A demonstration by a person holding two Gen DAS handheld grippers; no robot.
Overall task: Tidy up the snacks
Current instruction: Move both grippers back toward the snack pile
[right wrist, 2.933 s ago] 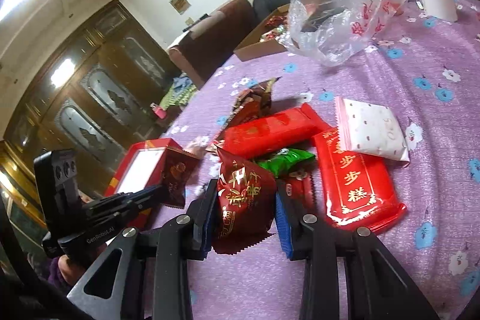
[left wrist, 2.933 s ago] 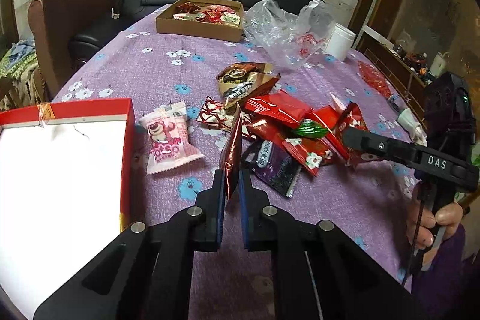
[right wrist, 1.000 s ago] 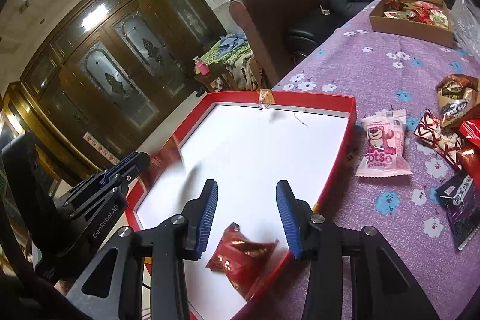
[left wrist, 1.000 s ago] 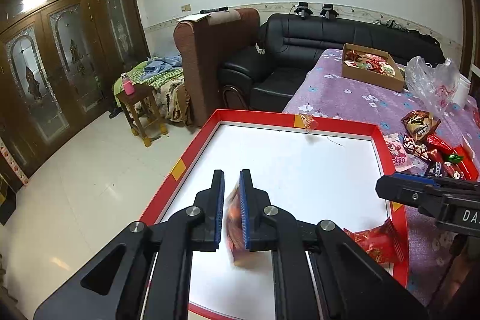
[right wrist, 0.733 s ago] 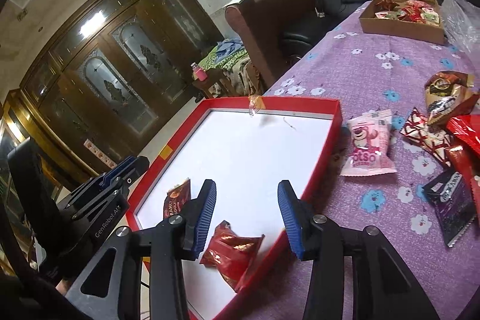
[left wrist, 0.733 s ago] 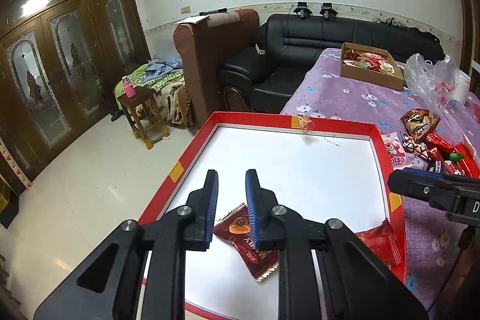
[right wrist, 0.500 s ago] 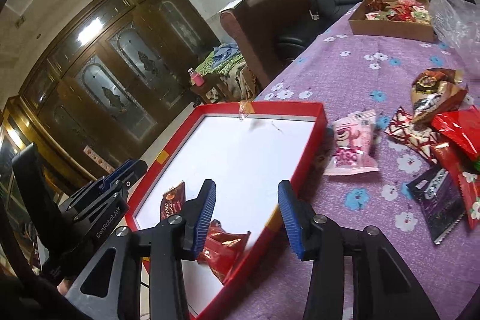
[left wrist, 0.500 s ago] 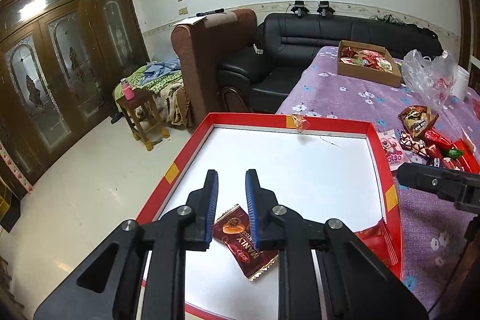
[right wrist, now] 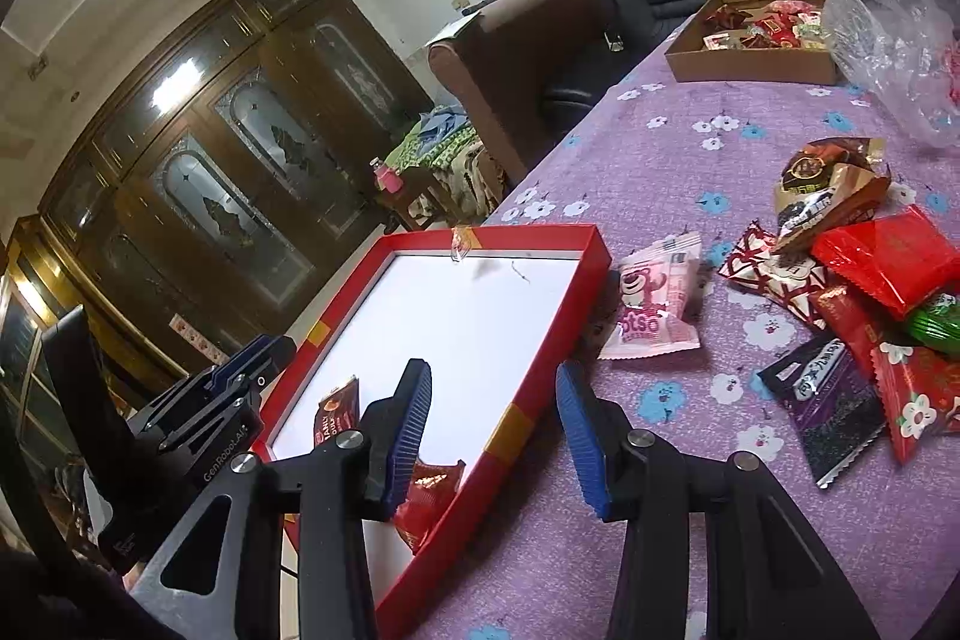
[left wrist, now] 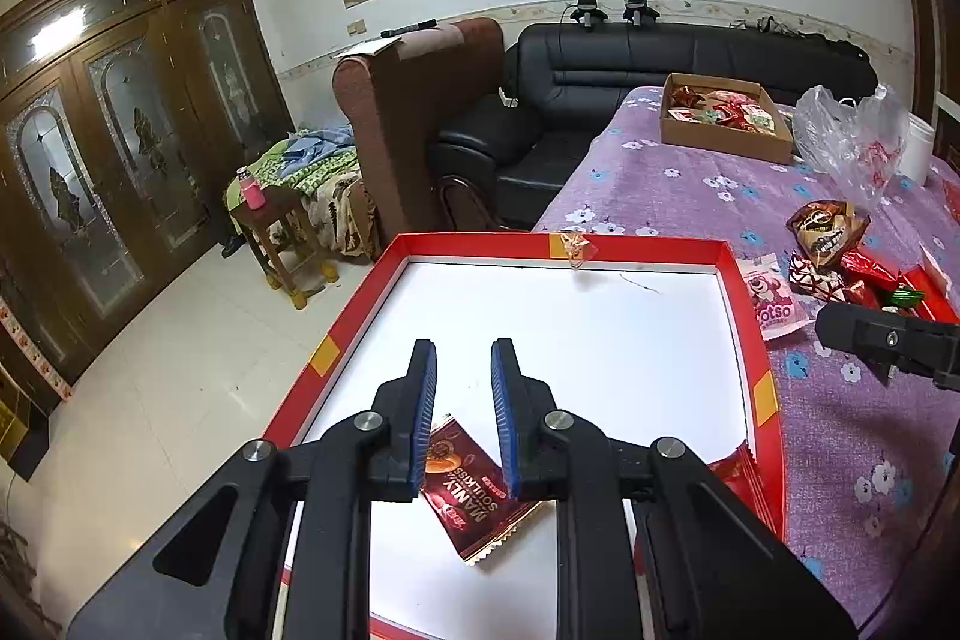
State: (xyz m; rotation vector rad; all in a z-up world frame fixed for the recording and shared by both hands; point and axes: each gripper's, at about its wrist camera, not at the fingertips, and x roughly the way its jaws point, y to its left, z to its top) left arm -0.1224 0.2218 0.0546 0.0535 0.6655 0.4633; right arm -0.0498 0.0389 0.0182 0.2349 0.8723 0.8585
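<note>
A red box with a white floor (left wrist: 558, 244) (right wrist: 540, 238) lies at the near edge of the purple table. In it lie a dark red snack packet (left wrist: 474, 490) (right wrist: 336, 415) and a bright red packet (left wrist: 735, 478) (right wrist: 423, 502). My left gripper (left wrist: 462, 388) is open and empty, hovering over the dark red packet. My right gripper (right wrist: 492, 400) is open and empty above the box's right wall; its tip shows in the left wrist view (left wrist: 888, 340). Loose snacks lie to the right: a pink bear packet (right wrist: 657, 304) (left wrist: 771, 298), red packets (right wrist: 882, 262) and a dark purple packet (right wrist: 831, 400).
A cardboard box of snacks (left wrist: 720, 115) (right wrist: 756, 34) stands at the table's far end beside a clear plastic bag (left wrist: 852, 142) (right wrist: 888, 34) and a white cup (left wrist: 918, 148). A black sofa (left wrist: 600, 82) and brown armchair (left wrist: 408, 124) stand beyond the table.
My left gripper opened and dropped the dark red packet into the box. My right gripper, open since letting go of the bright red packet, has drawn back right towards the loose snacks.
</note>
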